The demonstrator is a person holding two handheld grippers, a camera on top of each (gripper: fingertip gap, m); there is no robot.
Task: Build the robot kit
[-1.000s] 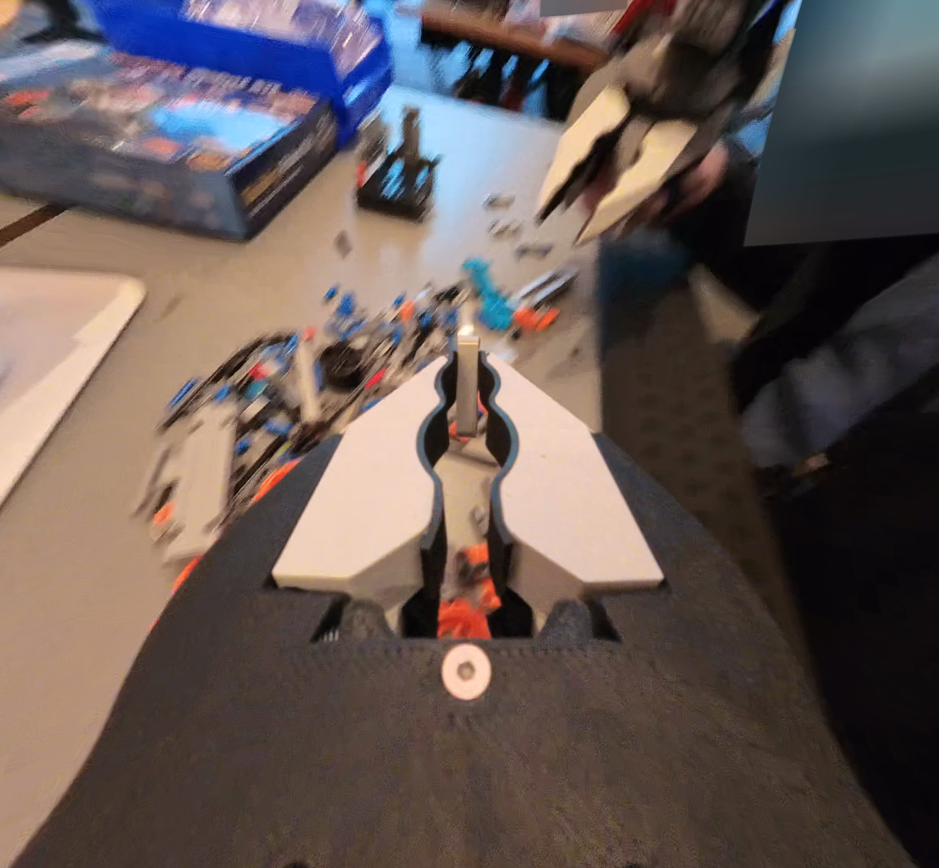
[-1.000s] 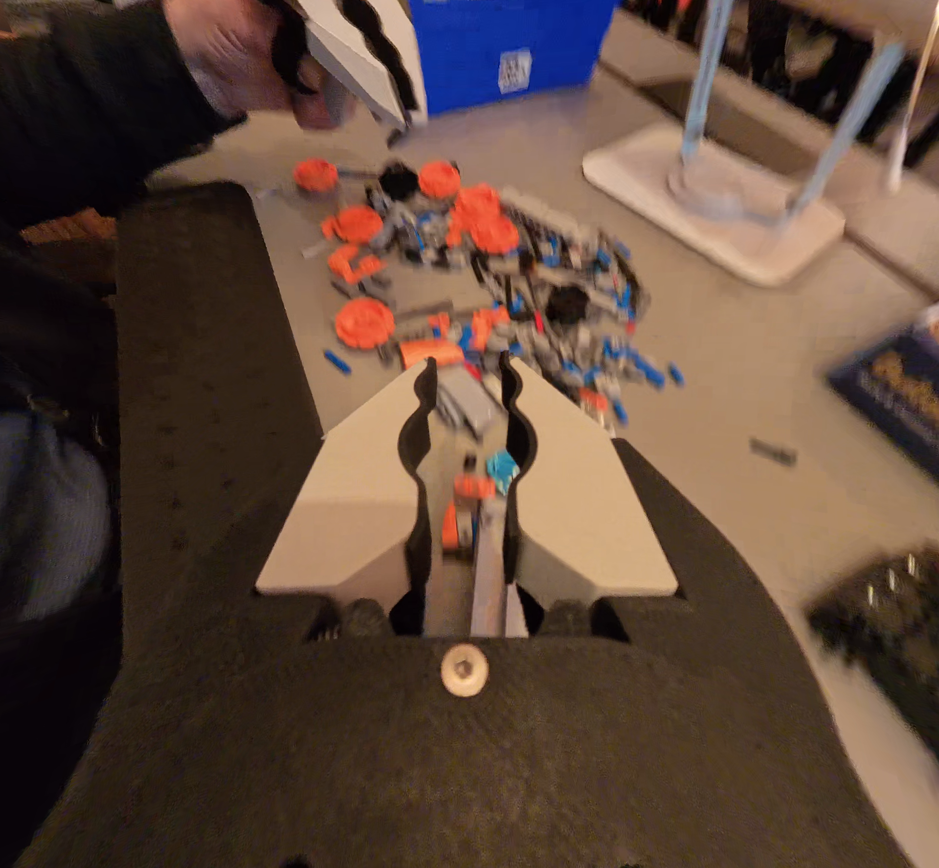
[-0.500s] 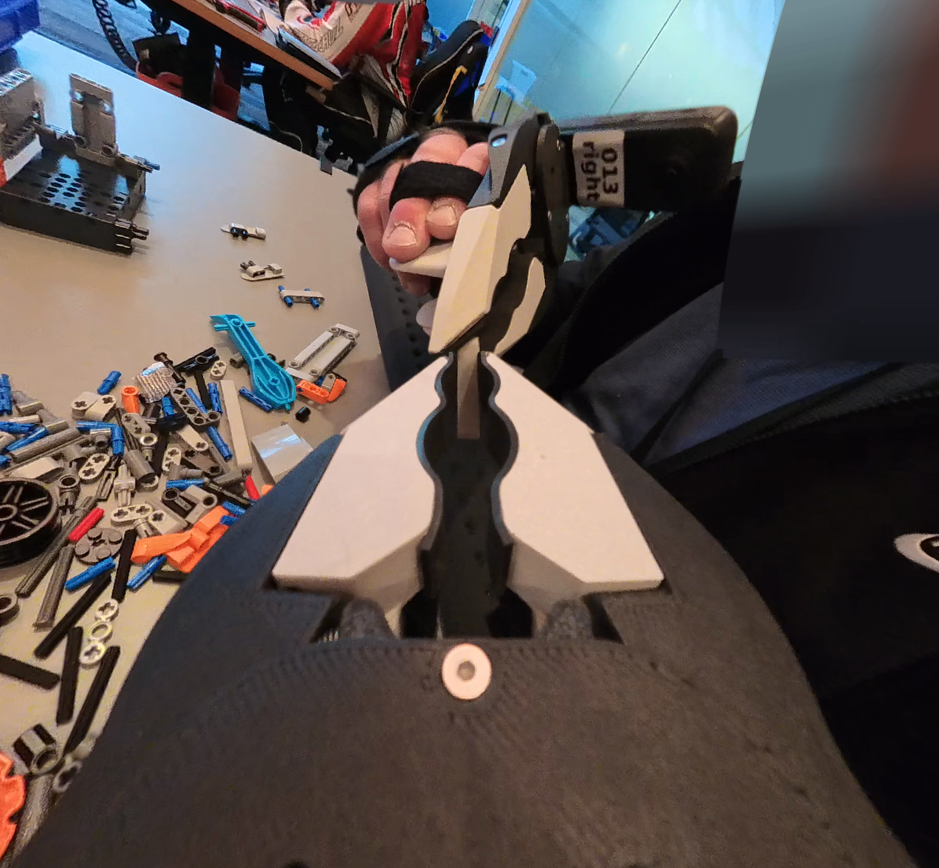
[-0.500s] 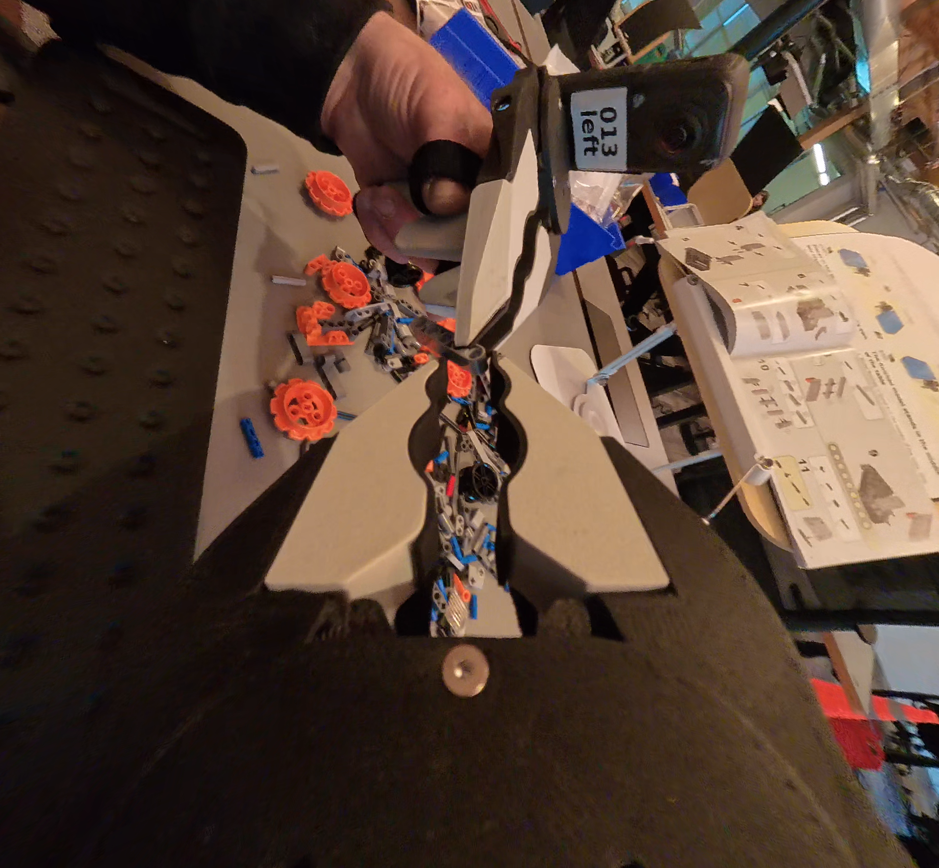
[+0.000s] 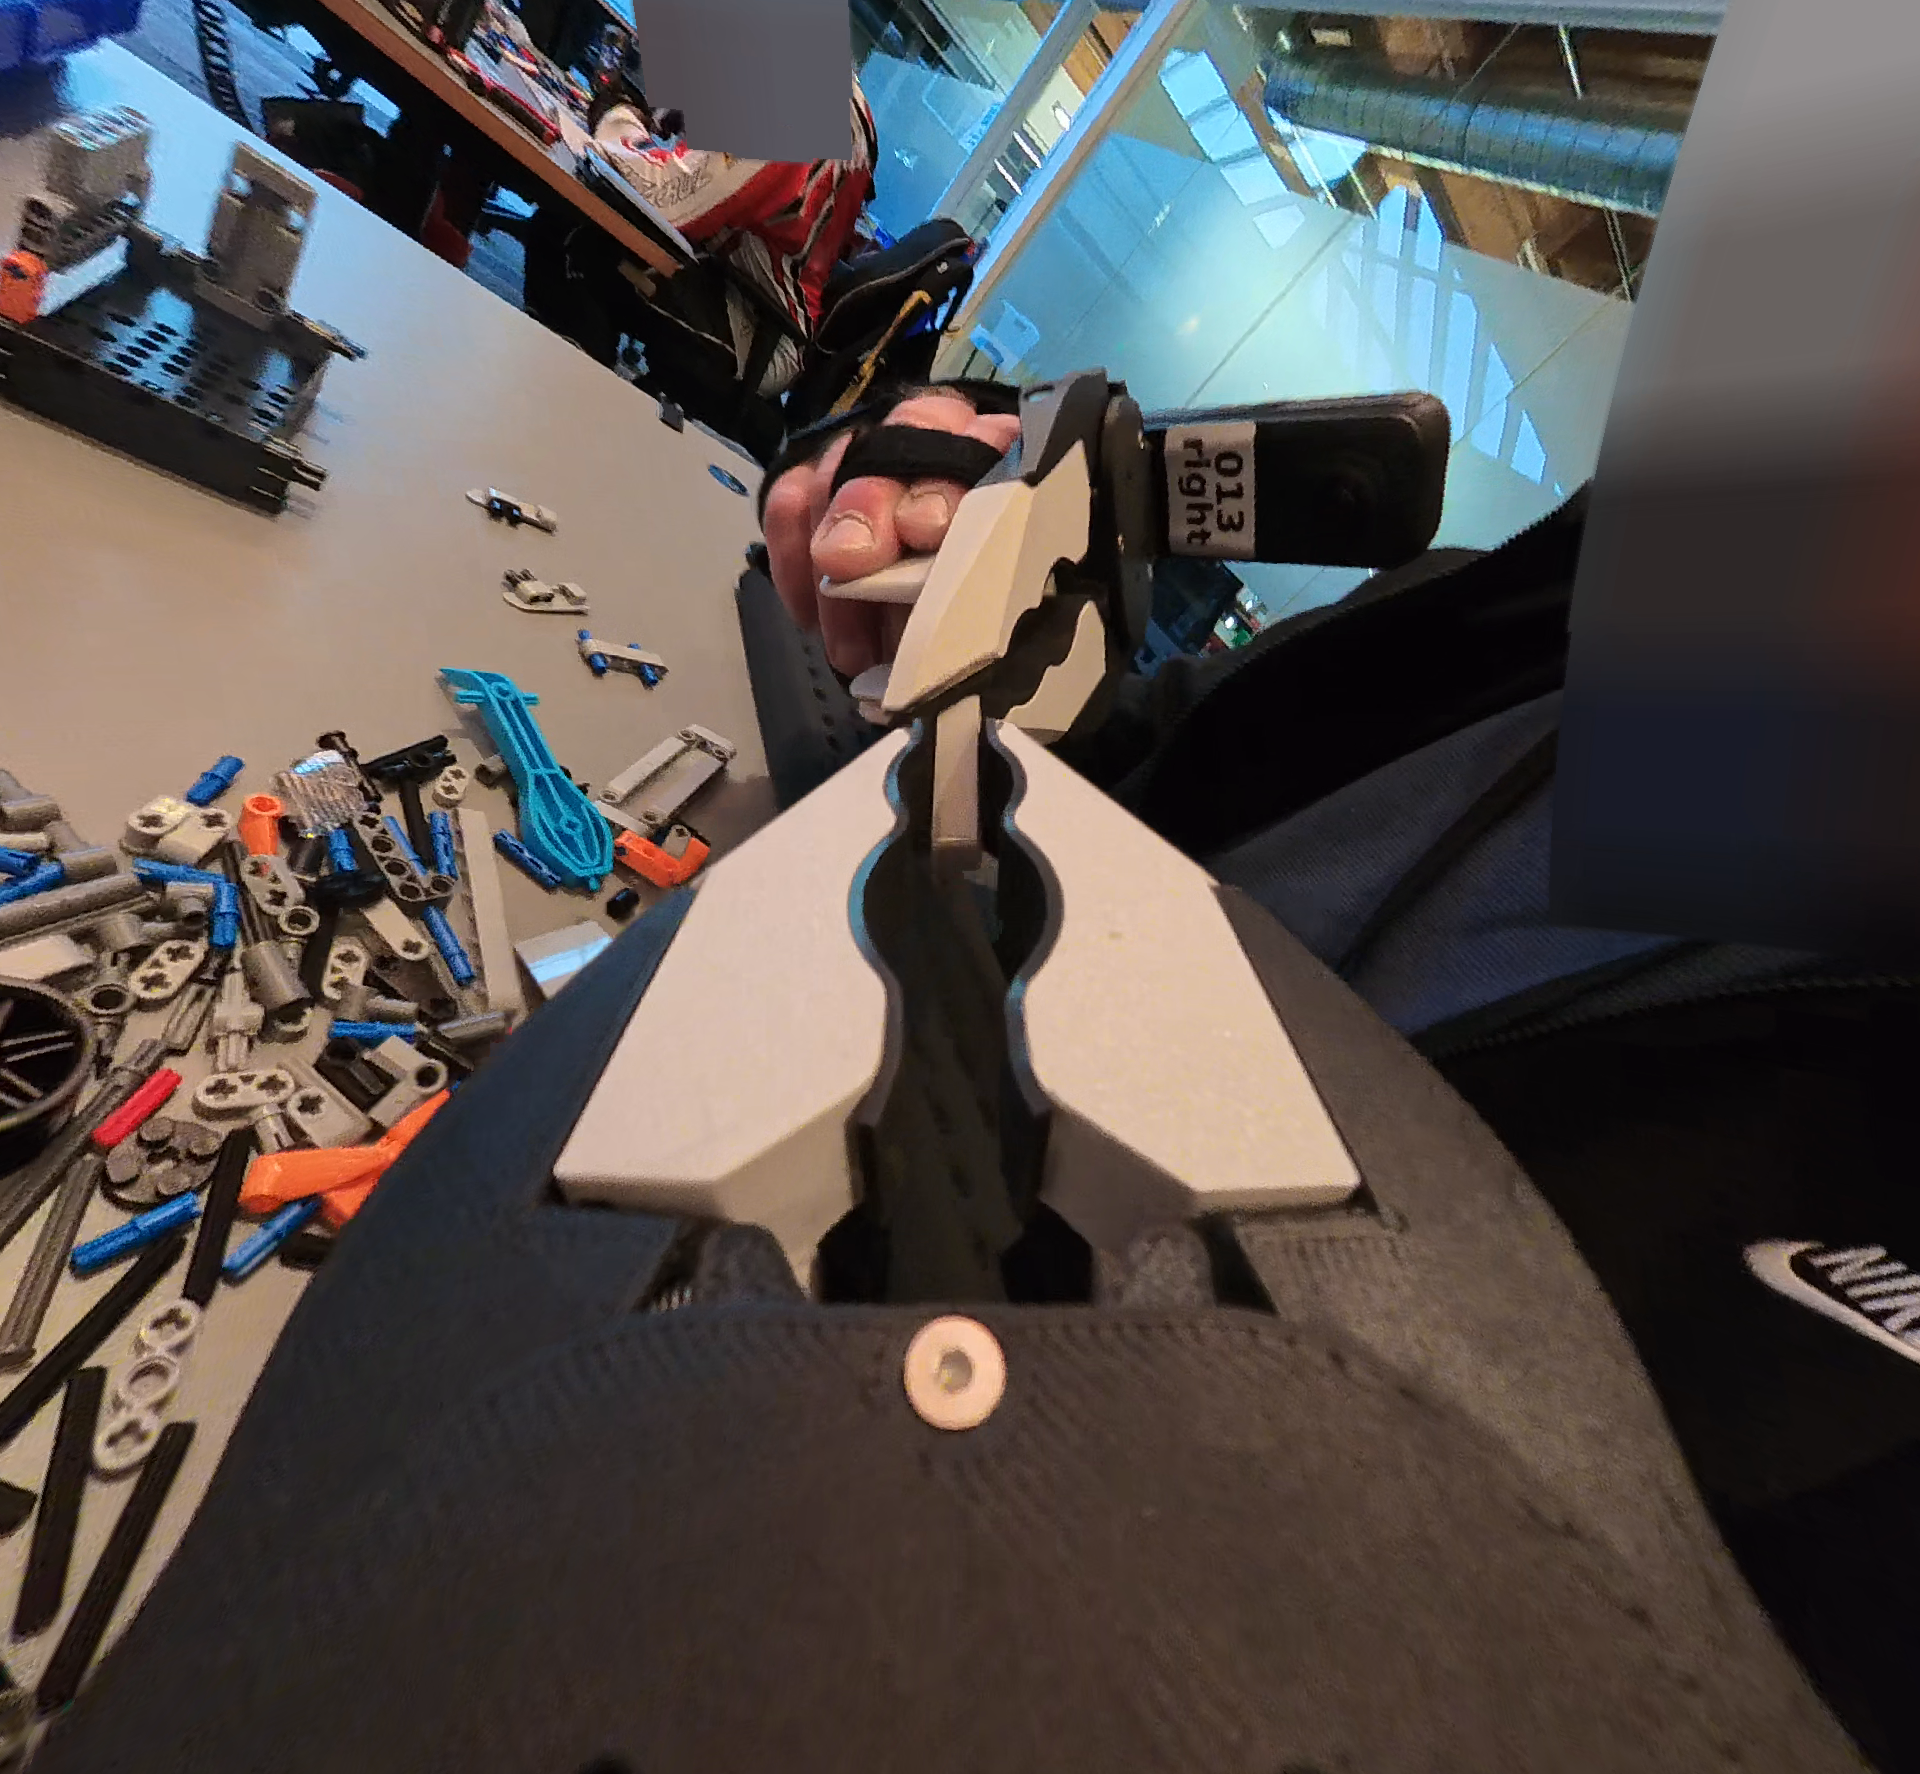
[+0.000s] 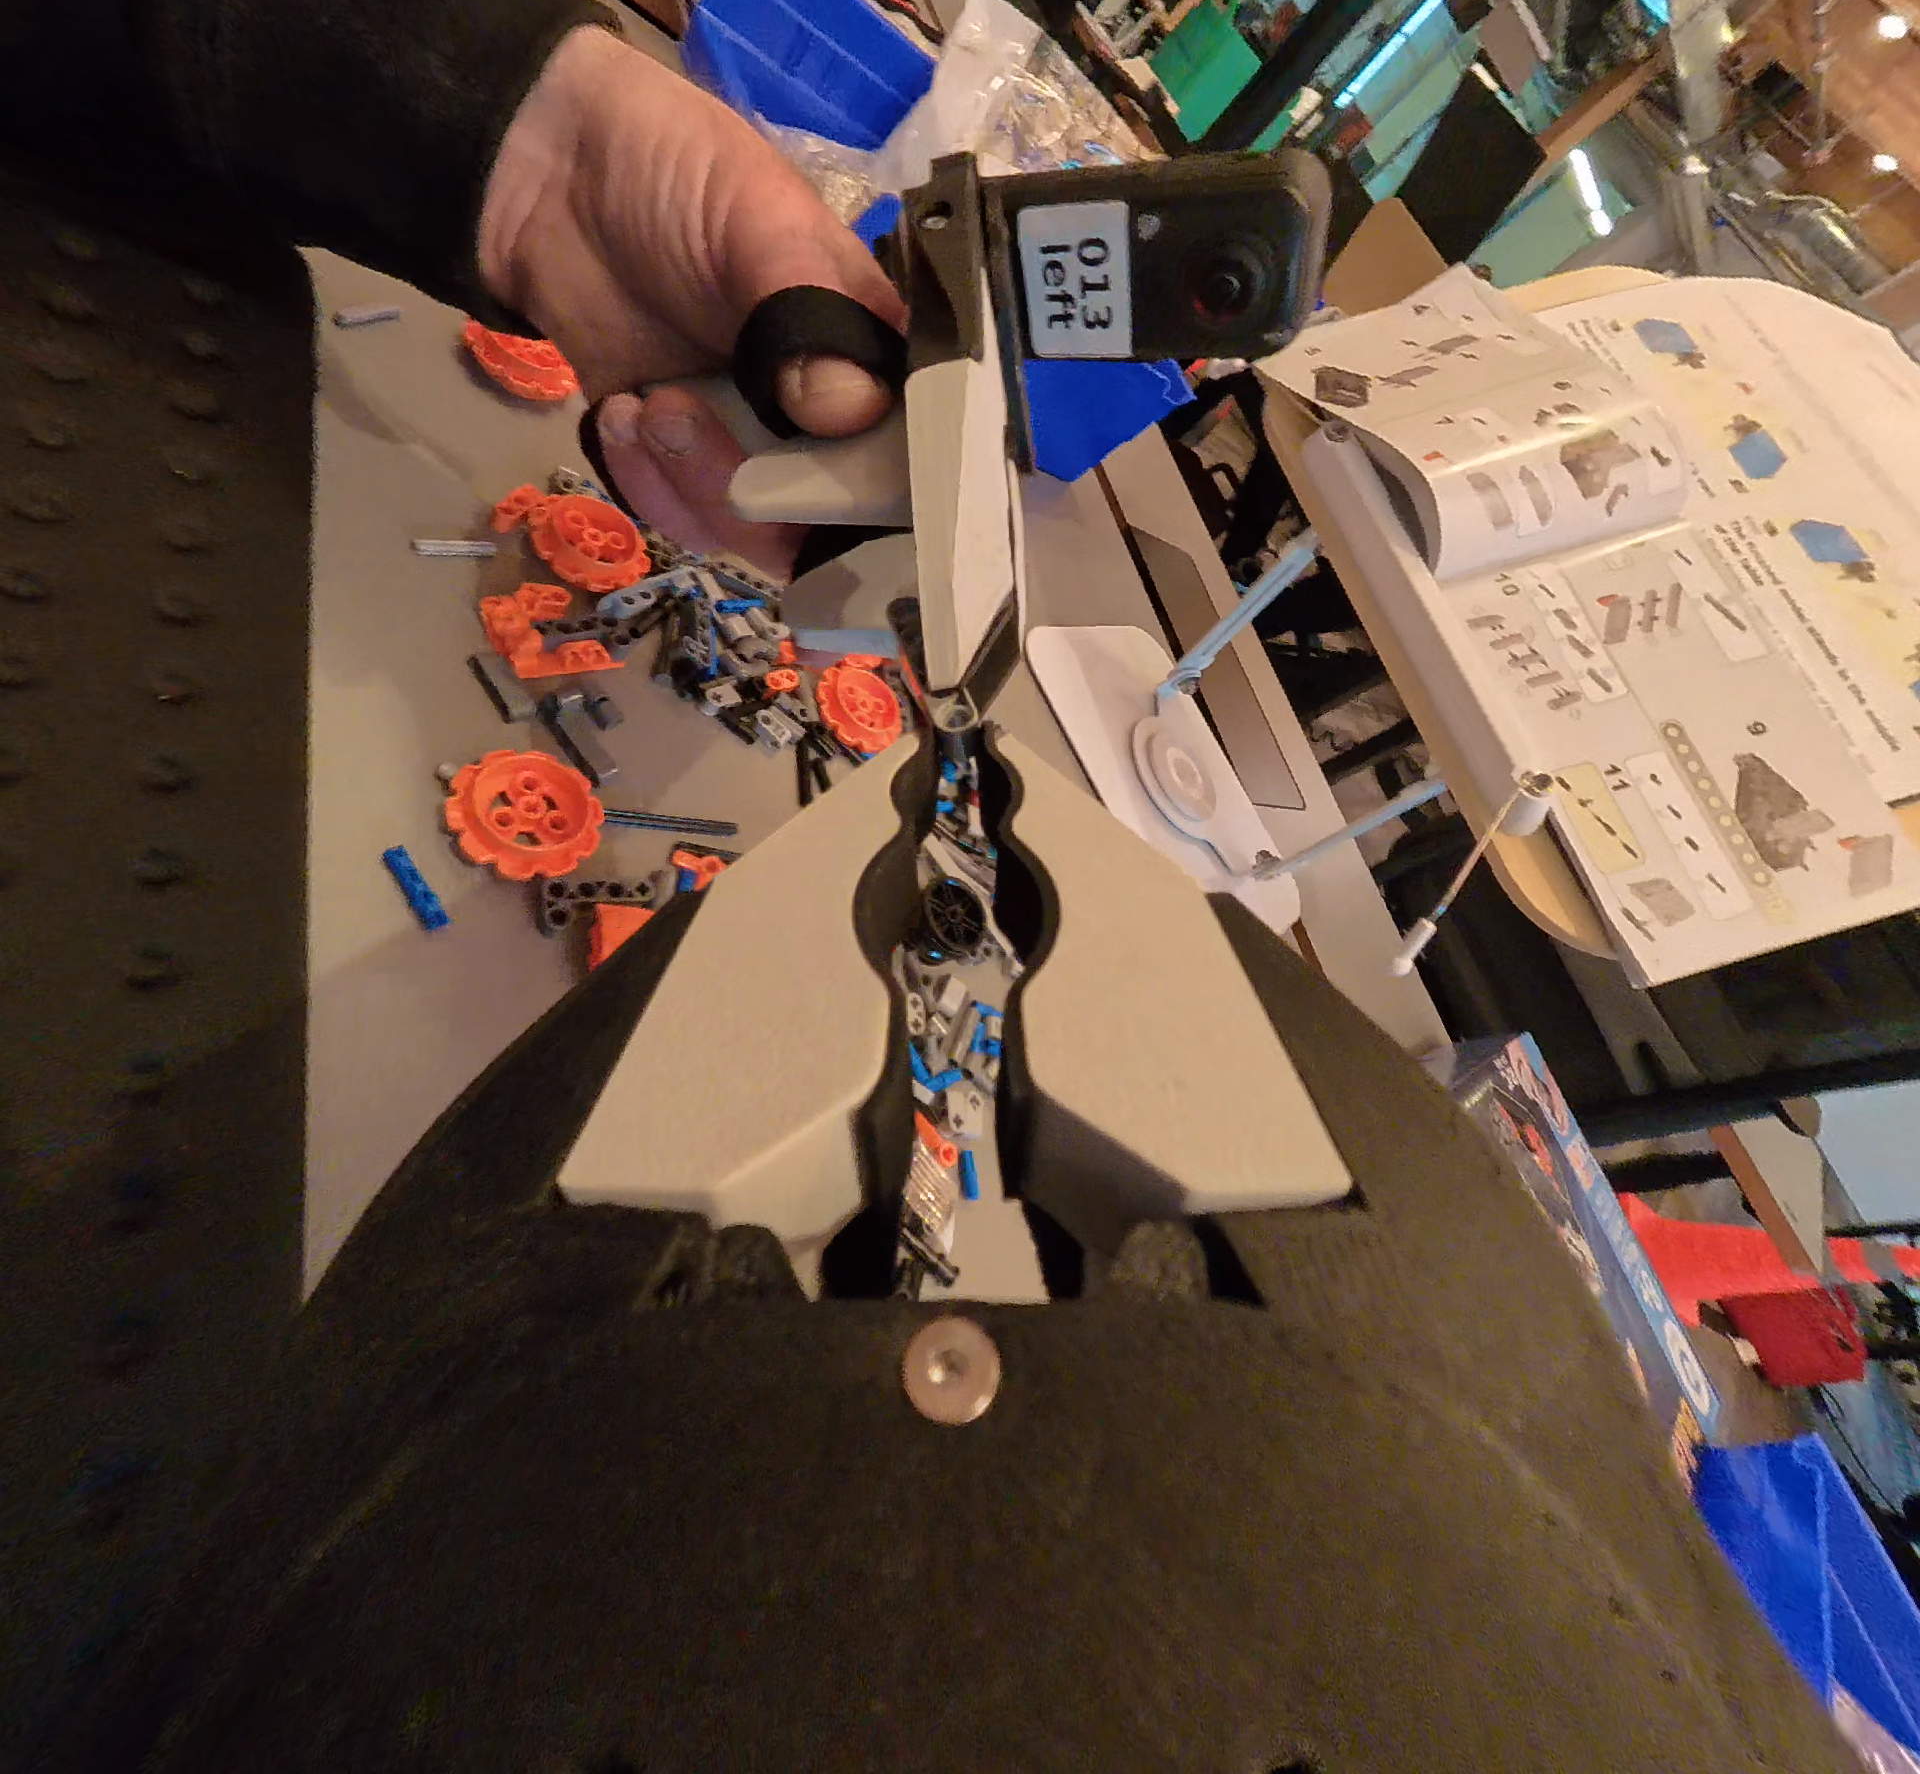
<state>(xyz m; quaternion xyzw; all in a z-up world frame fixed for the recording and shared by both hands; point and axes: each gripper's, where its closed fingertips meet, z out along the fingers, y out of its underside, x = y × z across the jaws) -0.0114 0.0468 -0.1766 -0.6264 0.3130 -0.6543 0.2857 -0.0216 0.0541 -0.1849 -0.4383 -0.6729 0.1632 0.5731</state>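
Left to right: loose building pieces [image 5: 260, 945] lie scattered on the grey surface [image 5: 260, 602]. Left gripper [image 5: 951, 748] is clenched on a grey beam [image 5: 956, 789], raised off the surface beside the person's dark clothing. Right gripper [image 5: 977, 696] meets the beam's far end tip to tip; whether it grips cannot be told. Compared with half a second ago, positions match, the view tilted slightly further.
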